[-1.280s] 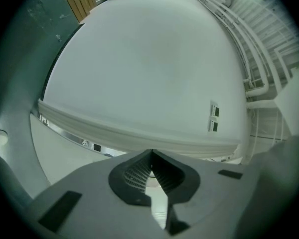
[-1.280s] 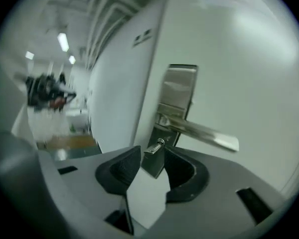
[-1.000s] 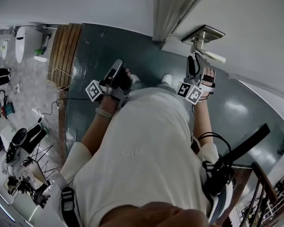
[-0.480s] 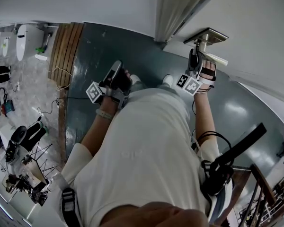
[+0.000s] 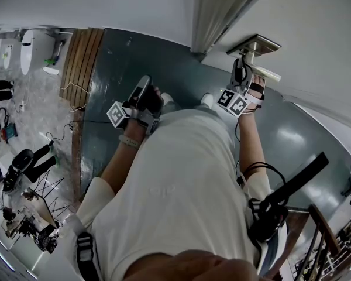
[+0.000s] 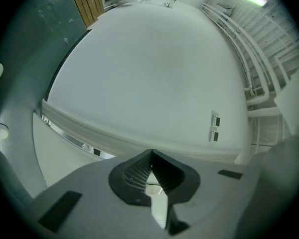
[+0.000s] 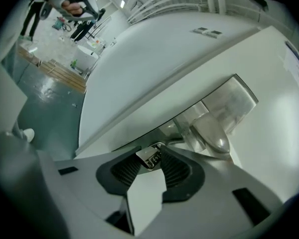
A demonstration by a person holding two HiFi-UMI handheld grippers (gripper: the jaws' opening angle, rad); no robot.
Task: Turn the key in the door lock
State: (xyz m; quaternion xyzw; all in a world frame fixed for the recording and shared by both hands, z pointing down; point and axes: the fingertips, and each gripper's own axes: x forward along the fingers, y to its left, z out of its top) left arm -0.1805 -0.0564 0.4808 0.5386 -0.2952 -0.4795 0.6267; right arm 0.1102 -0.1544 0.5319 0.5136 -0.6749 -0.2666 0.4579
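Observation:
The silver door handle (image 5: 265, 72) juts from its metal plate (image 5: 257, 43) on the white door; in the right gripper view the handle (image 7: 215, 134) is just above my jaws. A small silver key (image 7: 150, 158) sticks out of the lock below the handle. My right gripper (image 7: 151, 153) has just been closing and its pads now hold the key's head from both sides; in the head view this gripper (image 5: 240, 70) is right under the handle. My left gripper (image 5: 141, 91) hangs away from the door, its tips (image 6: 151, 155) shut together on nothing.
A white wall with two small switches (image 6: 215, 126) faces the left gripper. Wooden boards (image 5: 82, 57) lie at the edge of the dark green floor (image 5: 123, 63). Tripods and gear (image 5: 29, 174) stand at the left, a railing (image 5: 333, 233) at the lower right.
My right gripper has moved up toward the door until it sits under the handle at the lock. The left gripper has stayed where it was.

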